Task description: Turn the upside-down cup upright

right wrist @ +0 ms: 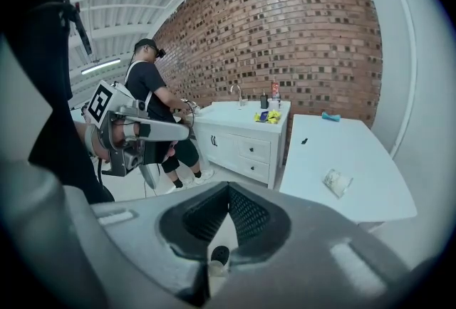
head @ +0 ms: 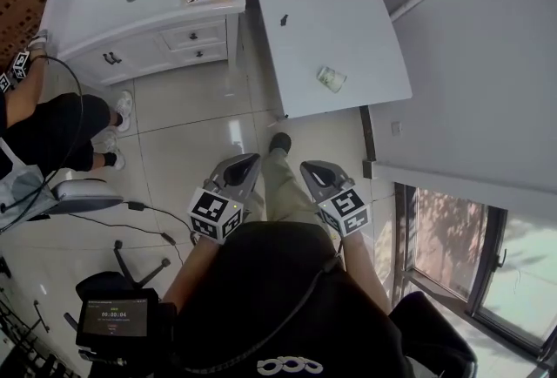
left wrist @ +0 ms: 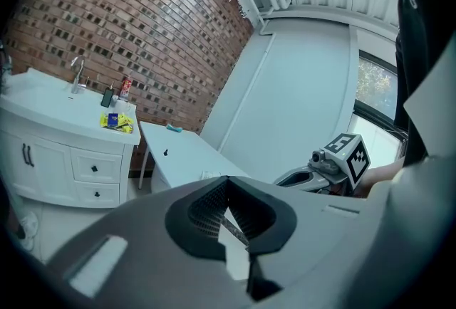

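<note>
Two closed, empty grippers, cup (head: 332, 78) well ahead.
Your right gripper (head: 311, 166) is nearer than your left gripper (head: 250, 159) to the cup, seemingly on its side near the front edge of the table (head: 348, 10).

Glossy tiled floor (head: 191, 141), smooth matt table (head: 348, 19), rough brick wall (left wrist: 142, 37), translucent plastic cup (head: 332, 78).

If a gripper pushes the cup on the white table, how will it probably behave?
The cup seems to lie on its side on the table, so a push may roll it. It looks clear and thin, probably light, so a firm squeeze might dent it.
</note>
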`<action>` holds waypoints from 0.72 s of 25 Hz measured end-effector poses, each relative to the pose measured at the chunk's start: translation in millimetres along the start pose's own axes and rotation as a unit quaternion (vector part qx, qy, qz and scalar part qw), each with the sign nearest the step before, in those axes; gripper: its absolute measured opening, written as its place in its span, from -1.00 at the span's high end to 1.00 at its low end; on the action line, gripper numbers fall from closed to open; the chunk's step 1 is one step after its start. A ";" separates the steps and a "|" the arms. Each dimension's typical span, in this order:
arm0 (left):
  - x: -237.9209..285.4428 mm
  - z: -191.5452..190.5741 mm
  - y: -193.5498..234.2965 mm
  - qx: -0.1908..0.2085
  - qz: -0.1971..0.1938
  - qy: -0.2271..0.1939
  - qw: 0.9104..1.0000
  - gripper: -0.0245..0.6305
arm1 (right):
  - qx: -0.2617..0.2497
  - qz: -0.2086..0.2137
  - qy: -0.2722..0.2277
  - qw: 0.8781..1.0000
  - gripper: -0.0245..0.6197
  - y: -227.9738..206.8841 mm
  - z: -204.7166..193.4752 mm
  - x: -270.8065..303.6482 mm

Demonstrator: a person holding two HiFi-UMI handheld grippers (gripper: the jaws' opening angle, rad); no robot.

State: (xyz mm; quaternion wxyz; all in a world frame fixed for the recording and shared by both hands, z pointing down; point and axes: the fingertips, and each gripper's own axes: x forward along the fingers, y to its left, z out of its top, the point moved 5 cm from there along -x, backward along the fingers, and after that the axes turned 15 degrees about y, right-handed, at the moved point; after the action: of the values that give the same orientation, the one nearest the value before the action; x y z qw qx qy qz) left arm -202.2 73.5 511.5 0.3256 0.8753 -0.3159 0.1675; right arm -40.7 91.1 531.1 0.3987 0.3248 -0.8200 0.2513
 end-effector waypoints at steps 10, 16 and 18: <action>17.6 46.7 30.5 0.006 0.038 -0.005 0.999 0.88 | 0.004 0.019 -0.030 0.999 0.95 -57.1 46.7 21.2; 54.8 81.8 35.6 0.026 0.035 0.005 0.999 0.88 | 0.014 0.012 -0.048 0.999 0.95 -105.9 67.0 26.3; 66.9 92.4 36.2 0.031 0.032 0.009 0.999 0.88 | 0.020 0.011 -0.046 0.999 0.95 -119.2 69.0 27.5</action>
State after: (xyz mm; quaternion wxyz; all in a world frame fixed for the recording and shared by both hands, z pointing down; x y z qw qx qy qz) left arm -168.2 -39.9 494.1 0.2958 0.8729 -0.3353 0.1953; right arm -0.1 -43.3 533.5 0.3517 0.3349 -0.8357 0.2564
